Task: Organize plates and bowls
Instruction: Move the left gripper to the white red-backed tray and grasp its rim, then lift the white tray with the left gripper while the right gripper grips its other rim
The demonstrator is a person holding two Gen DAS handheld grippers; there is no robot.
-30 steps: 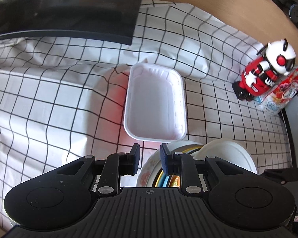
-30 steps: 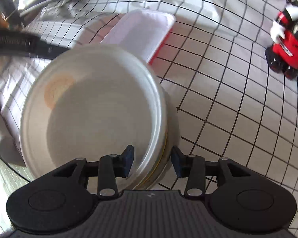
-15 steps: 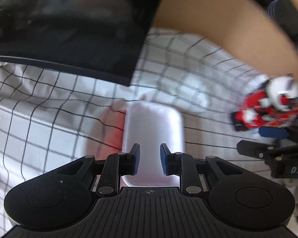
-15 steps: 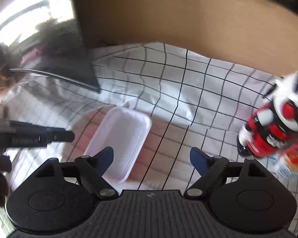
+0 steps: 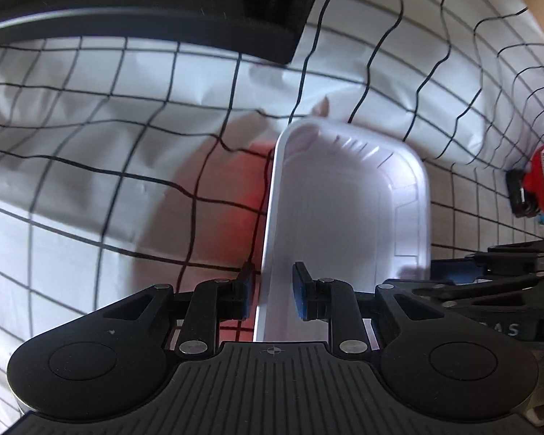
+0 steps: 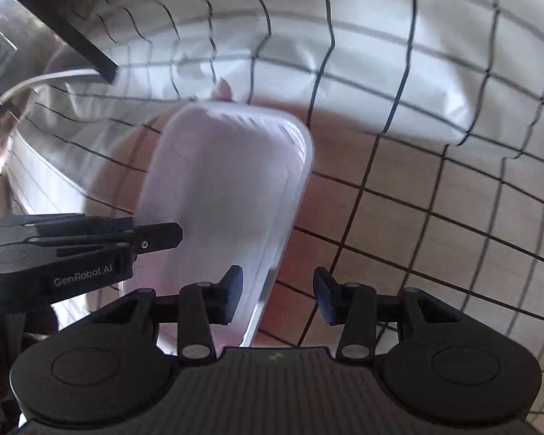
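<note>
Your 2 grippers flank the white tray (image 5: 348, 217) on the checked cloth (image 5: 90, 152). It runs lengthwise away from both. The left gripper (image 5: 271, 291) straddles the tray's left rim, jaws narrowly apart, not visibly pinching. The right gripper (image 6: 277, 295) straddles the right rim, jaws closing, pads clear of it. Neither looks nearer.

Left gripper (image 5: 271, 291): we hold it pointed steeply downward, low in the centre of its own frame; the jaws stand narrowly apart, and the pads press on nothing that we can make out. It also shows at the left edge of the right wrist view (image 6: 156, 235).

Right gripper (image 6: 278, 295): likewise pointed steeply downward, lower centre of its frame, jaws closing, a moderate gap between the fingers (image 6: 232, 290). It appears side-on at the lower right of the left wrist view (image 5: 453, 275).
</note>
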